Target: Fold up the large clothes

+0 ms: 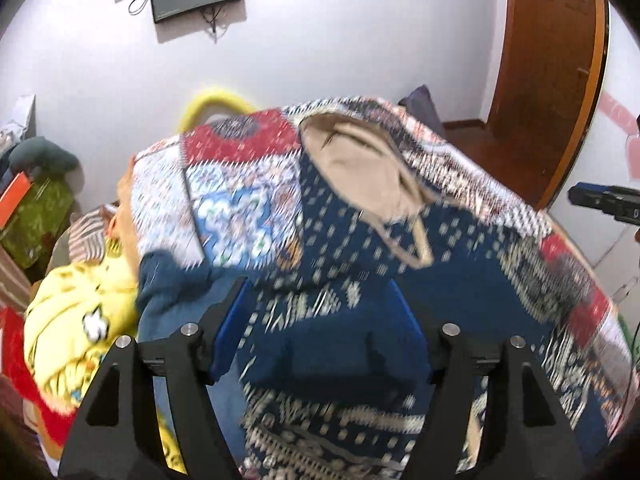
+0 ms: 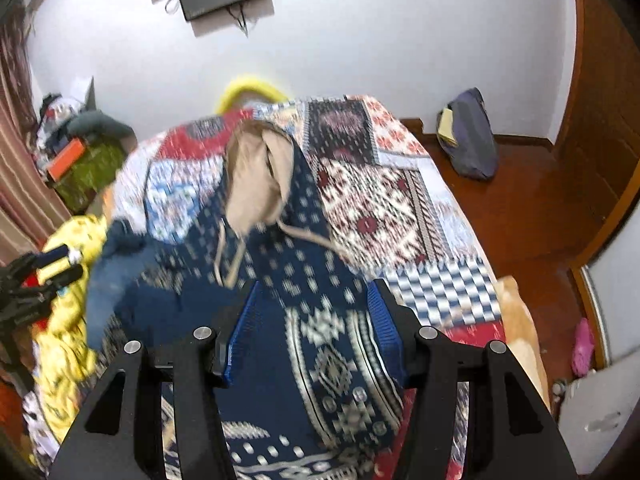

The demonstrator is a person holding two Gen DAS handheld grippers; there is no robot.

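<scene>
A navy hoodie (image 1: 360, 240) with pale patterned bands and a beige-lined hood (image 1: 360, 168) lies on a patchwork bedspread (image 1: 224, 200), blurred by motion. My left gripper (image 1: 320, 320) has a bunched fold of the hoodie's lower part filling the gap between its blue pads (image 1: 230, 328). In the right wrist view the same hoodie (image 2: 332, 360) runs up between the right gripper (image 2: 314, 320) fingers, cloth touching both pads (image 2: 244, 332). Its hood (image 2: 256, 176) and drawstrings point away from me. One plain blue sleeve (image 2: 116, 264) trails left. Each gripper shows at the edge of the other's view.
A yellow printed cloth (image 1: 72, 320) and red fabric are heaped left of the hoodie. Clutter and a green bag (image 2: 88, 172) sit at the far left by a curtain. A dark bag (image 2: 468, 136) rests on the wooden floor. A brown door (image 1: 548, 80) stands right.
</scene>
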